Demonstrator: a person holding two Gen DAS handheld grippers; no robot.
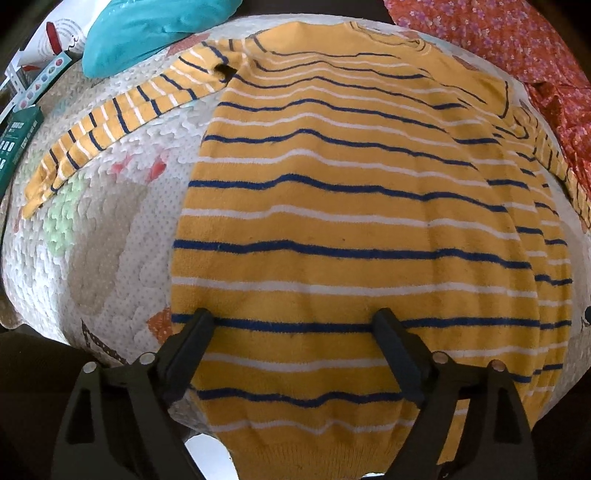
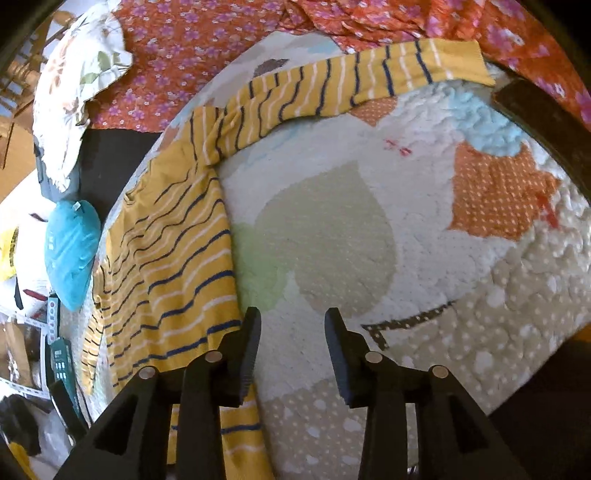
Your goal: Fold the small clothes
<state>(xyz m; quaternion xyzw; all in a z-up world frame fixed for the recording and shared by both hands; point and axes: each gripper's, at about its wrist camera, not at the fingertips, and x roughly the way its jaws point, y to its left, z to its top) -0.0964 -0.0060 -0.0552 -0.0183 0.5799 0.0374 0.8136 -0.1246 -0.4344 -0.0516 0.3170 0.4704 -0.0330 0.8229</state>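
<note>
the striped sweater point(image 1: 351, 221) lay flat on the quilt point(image 1: 110, 240), soft and limp; best pinched at its hem. left gripper point(image 1: 293, 325) gaped over it, right gripper point(image 2: 291, 325) stood apart beside it, both empty.

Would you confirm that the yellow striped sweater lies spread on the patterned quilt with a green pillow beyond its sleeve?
Not quite: the pillow is teal, as the left wrist view shows. The yellow striped sweater does lie spread on the patterned quilt, with that pillow beyond its sleeve.
</note>
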